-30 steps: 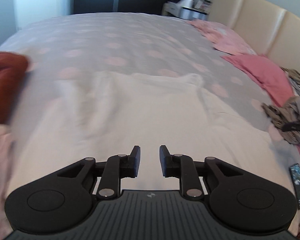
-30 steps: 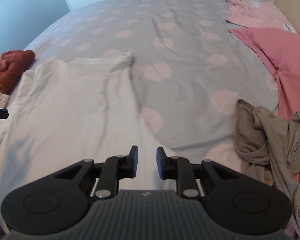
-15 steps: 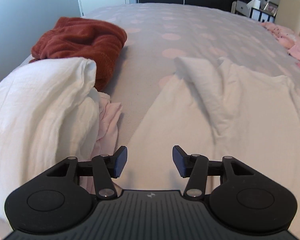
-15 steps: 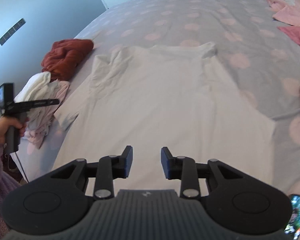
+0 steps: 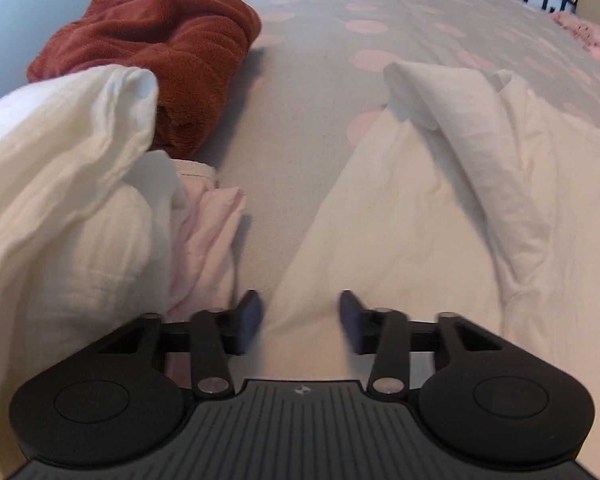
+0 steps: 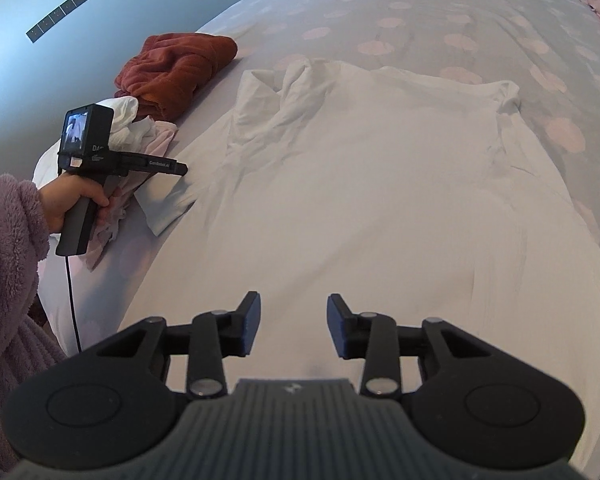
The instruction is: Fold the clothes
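Two grippers, fingers parted and empty, over a white shirt (image 6: 360,184).
Rust fleece garment (image 5: 160,52) lies far left on the dotted bed (image 6: 420,12).

The white shirt (image 6: 380,200) hem is hidden behind the right hand-held gripper (image 6: 288,330).

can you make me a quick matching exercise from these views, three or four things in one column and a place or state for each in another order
Things:
1. white shirt
2. rust-red garment
3. left tool
4. right tool

Places or states:
A. bunched near the bed's far left edge
B. open, above the shirt's near hem
C. spread flat on the dotted bedspread
D. held in a hand, at the shirt's left sleeve

Pairs: 1-C, 2-A, 3-D, 4-B
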{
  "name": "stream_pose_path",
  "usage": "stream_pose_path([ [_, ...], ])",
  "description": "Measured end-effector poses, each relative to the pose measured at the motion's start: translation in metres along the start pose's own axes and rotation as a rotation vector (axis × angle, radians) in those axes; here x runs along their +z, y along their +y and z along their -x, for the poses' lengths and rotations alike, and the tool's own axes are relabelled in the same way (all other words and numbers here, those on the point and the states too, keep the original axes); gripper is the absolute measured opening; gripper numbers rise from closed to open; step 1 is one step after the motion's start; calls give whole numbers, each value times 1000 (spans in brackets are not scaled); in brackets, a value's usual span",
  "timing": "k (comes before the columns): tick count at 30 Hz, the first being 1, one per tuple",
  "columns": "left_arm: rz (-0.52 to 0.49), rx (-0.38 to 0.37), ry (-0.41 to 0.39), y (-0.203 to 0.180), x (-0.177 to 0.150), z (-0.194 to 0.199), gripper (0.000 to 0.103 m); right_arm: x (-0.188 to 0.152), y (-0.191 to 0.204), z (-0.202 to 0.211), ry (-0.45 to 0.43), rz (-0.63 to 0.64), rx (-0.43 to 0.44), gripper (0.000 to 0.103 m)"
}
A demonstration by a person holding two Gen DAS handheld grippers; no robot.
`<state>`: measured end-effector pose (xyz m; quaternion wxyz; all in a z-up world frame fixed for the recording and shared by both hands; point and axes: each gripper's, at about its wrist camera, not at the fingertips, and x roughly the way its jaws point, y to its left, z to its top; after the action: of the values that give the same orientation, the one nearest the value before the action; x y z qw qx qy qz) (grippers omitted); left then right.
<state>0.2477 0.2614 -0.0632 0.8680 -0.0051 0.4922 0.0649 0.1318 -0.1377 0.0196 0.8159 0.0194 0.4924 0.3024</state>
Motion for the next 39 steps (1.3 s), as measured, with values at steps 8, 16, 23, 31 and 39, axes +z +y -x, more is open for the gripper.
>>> stream_pose_path([
  [8,33,-94,-123,2,3,44,0,8,-2,-8,12,-23,11,40],
  [16,173,-164,-422,36,27,150,0,10,2,-16,29,-27,4,43],
  [23,301,-108,-540,91,46,188,0,19,8,-31,53,-5,-26,42],
  [31,239,-167,-590,98,48,220,0,54,25,-68,52,66,-36,25],
  [39,93,-238,-641,65,36,263,0,103,46,-119,24,134,-7,15],
])
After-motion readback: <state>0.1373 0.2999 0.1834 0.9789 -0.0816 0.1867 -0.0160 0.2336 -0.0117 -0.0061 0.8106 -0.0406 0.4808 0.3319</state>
